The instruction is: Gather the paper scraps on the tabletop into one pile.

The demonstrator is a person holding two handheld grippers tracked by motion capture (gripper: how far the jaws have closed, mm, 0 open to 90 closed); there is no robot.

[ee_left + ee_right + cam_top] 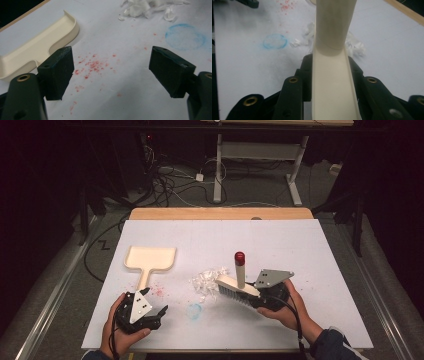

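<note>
A cream dustpan (150,260) lies on the white table sheet at the left, its handle pointing toward the person; its raised rim (37,47) shows in the left gripper view. My left gripper (161,314) rests near the front left edge, open, with nothing between its pads (60,72). My right gripper (255,301) is shut on a cream hand brush (237,289), whose handle with a red tip (240,257) stands up. The brush body (332,82) runs between the jaws. A pile of white paper scraps (207,281) lies just left of the brush.
Red speckles (92,66) and a blue ring stain (194,310) mark the sheet between the grippers. The sheet covers a wooden table (220,213). Cables and desk legs stand on the floor beyond the far edge.
</note>
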